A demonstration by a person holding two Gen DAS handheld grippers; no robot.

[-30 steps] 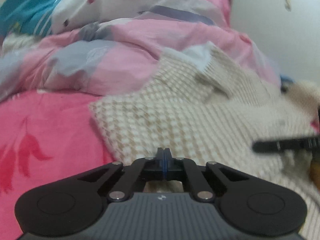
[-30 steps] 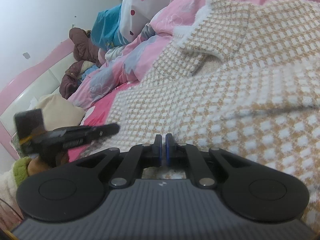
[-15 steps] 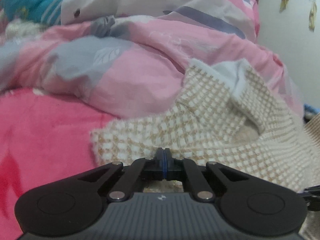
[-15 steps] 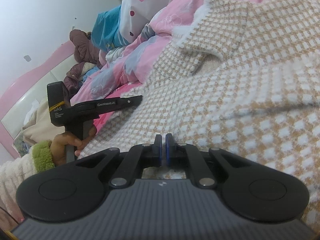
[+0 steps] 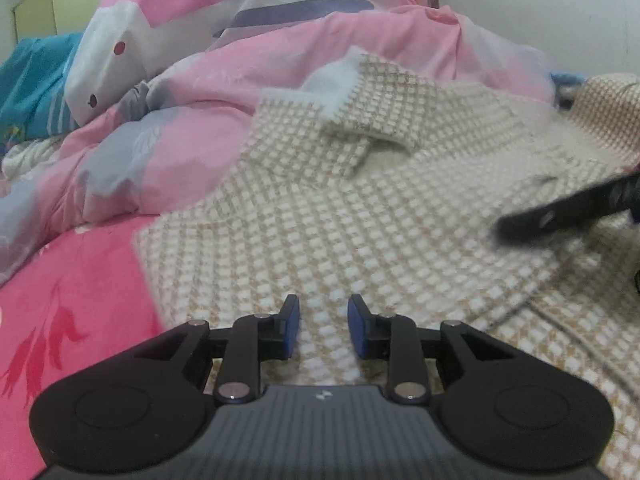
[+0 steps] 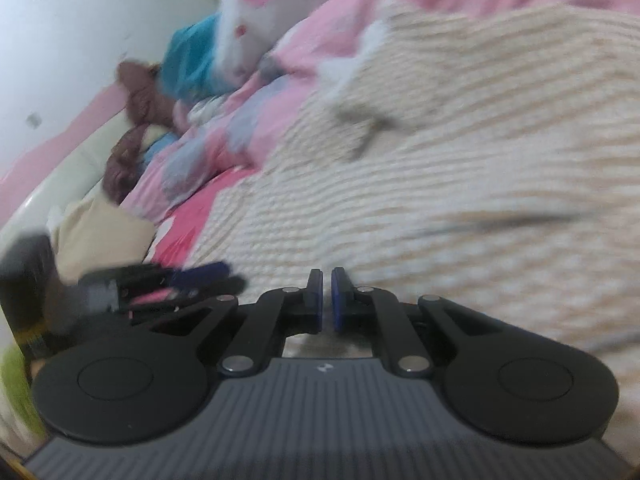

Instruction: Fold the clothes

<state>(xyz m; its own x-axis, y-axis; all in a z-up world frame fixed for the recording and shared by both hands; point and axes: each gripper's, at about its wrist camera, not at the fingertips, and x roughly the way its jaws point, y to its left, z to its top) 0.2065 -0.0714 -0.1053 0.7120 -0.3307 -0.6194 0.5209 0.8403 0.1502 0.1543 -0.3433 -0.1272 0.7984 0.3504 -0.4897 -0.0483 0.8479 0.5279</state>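
Cream-and-tan checked knit sweater (image 5: 360,208) spread flat on pink floral bedsheet (image 5: 68,288), long axis near to far, collar (image 5: 360,104) at far end against rumpled pink-grey quilt (image 5: 168,120). Left gripper (image 5: 323,330) over near hem, jaws apart, holding nothing. Right gripper (image 6: 327,300) low over sweater (image 6: 460,208), narrow gap between pads; grip on fabric unclear, view blurred.

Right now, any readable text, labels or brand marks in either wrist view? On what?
No readable words or numbers in either view.
Left gripper body: small pale logo mark, a symbol, no letters.
Right gripper body: same kind of logo mark, no letters.
Left gripper seen from the right wrist view: any print is lost to motion blur.
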